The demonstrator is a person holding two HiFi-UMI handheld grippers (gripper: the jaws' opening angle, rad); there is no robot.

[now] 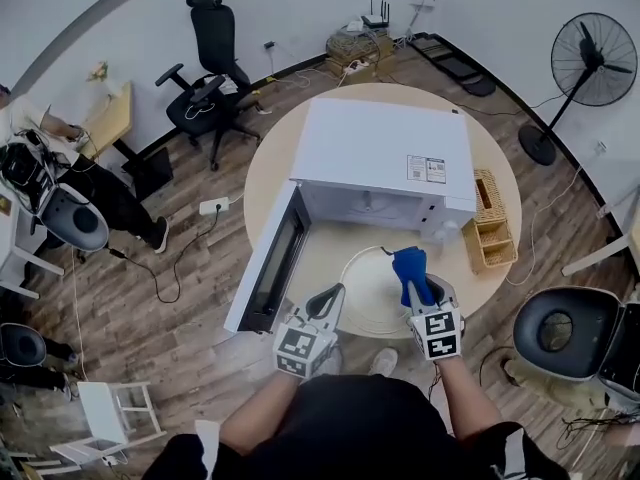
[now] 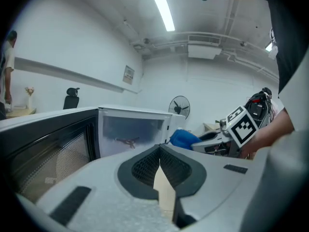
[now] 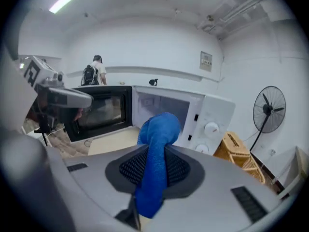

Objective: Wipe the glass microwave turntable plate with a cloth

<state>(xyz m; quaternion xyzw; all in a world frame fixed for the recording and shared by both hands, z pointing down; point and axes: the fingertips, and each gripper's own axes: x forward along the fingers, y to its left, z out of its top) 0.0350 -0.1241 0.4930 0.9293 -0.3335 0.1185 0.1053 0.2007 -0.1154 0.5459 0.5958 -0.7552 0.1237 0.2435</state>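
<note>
Your right gripper (image 1: 420, 290) is clamped on the blue cloth (image 1: 409, 267), wad bunched past its tips so fabric, not plastic, meets glass; left gripper (image 1: 331, 297) is pinched shut on nothing visible, tips at the rim of the turntable plate (image 1: 366, 286), likely to steady it, plate flat on the table (image 1: 268, 173) under the cloth, open microwave (image 1: 380, 153) beyond.

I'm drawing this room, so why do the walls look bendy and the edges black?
Head view: the wide lens bends the wall around the round table. Left gripper view: black rounded rim, and the ceiling light strip glares white. Right gripper view: same black rim; the blue cloth, very close, looks slightly soft.
</note>
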